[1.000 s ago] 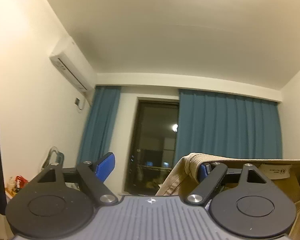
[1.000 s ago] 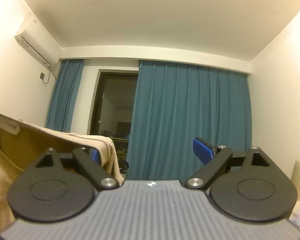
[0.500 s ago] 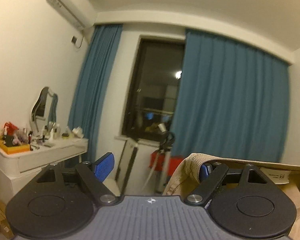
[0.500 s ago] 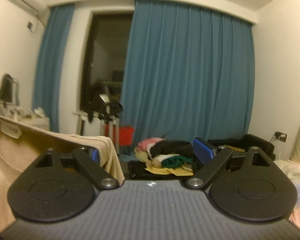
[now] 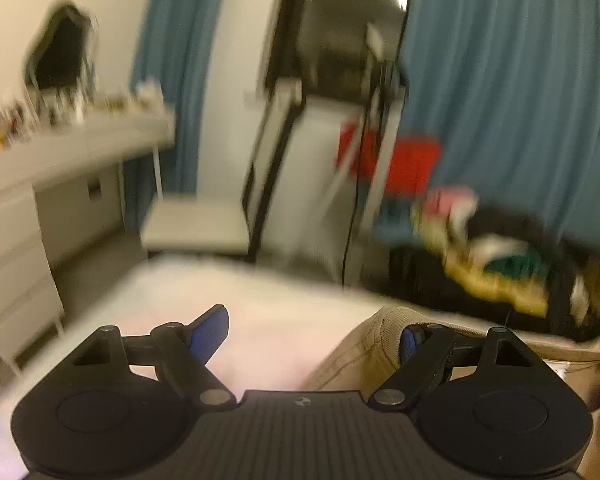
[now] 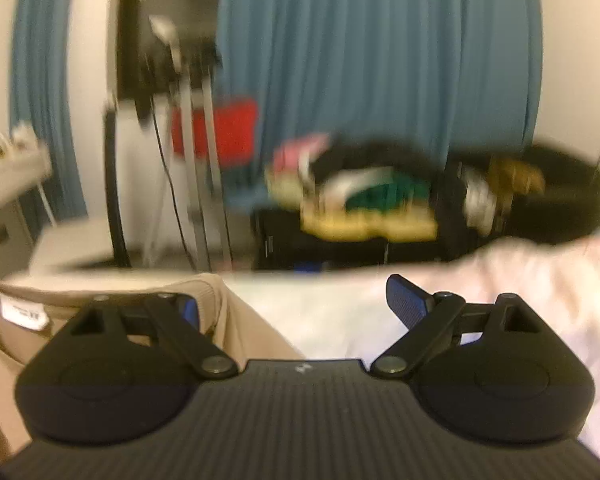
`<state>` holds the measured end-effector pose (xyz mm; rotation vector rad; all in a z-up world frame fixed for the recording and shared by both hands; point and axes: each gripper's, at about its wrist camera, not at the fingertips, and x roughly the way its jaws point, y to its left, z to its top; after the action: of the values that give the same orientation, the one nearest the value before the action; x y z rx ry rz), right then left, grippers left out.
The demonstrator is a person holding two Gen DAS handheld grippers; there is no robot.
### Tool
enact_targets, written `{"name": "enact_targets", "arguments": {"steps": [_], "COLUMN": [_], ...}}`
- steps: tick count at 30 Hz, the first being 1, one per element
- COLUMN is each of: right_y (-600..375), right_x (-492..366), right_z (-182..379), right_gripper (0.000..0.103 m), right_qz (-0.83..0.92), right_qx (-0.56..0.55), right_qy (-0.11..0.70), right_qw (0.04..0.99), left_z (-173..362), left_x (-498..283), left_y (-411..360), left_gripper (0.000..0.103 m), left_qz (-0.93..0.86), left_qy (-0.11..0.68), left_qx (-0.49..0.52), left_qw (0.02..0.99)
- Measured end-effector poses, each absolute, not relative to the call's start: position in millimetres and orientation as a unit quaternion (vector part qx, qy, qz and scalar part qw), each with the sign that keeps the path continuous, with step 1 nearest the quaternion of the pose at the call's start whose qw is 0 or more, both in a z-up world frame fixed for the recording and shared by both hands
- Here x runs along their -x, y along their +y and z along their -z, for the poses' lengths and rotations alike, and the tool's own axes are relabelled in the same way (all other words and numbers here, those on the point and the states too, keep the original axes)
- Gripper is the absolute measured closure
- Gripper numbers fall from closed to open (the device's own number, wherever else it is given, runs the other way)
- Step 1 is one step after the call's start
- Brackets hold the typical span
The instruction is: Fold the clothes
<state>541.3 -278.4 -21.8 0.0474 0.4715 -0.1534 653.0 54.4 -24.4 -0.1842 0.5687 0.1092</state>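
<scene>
A tan ribbed garment (image 5: 364, 344) hangs over the right finger of my left gripper (image 5: 308, 336), whose blue-padded jaws stand wide apart. The same garment (image 6: 244, 328), with a white label (image 6: 22, 314) at its neck, drapes over the left finger of my right gripper (image 6: 296, 308), whose jaws also stand wide apart. The cloth is stretched between the two grippers above a white bed (image 5: 284, 312). The bed also shows in the right wrist view (image 6: 500, 280). Both views are blurred by motion.
A white dresser with clutter (image 5: 60, 152) stands at the left. A white chair (image 5: 204, 220) and a red item on a stand (image 5: 396, 160) are beyond the bed. A pile of mixed clothes (image 6: 364, 200) lies on dark furniture before blue curtains (image 6: 380, 60).
Both grippers have tipped down from the ceiling towards the bed, carrying the tan garment. The bed surface has come into view. The jaws have not changed their spread.
</scene>
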Motion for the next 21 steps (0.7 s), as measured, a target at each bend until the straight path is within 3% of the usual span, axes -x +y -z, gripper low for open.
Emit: {"name": "enact_targets", "arguments": {"steps": [4, 7, 9, 14, 21], "right_y": [-272, -260, -246, -231, -223], "right_x": [-584, -605, -606, -583, -473], "right_z": [76, 94, 97, 65, 7], "right_gripper": [0.013, 0.013, 0.013, 0.013, 0.013], "right_qz": [0.053, -0.01, -0.045, -0.064, -0.065], "right_qx": [-0.02, 0.0, 0.03, 0.02, -0.007], "right_qy": [0.338, 0.426, 0.467, 0.411, 0.271], "right_qw": [0.939, 0.905, 0.883, 0.909, 0.96], "left_z": [91, 114, 120, 92, 45], "left_x": [-689, -712, -730, -707, -568], "left_y": [67, 76, 79, 79, 82], "left_gripper": [0.018, 0.003, 0.003, 0.0, 0.001], "left_qz": [-0.036, 0.007, 0.035, 0.049, 0.035], "left_qy": [0.376, 0.448, 0.487, 0.449, 0.337], "left_qx": [0.103, 0.105, 0.065, 0.017, 0.032], "left_qw": [0.92, 0.888, 0.87, 0.892, 0.94]}}
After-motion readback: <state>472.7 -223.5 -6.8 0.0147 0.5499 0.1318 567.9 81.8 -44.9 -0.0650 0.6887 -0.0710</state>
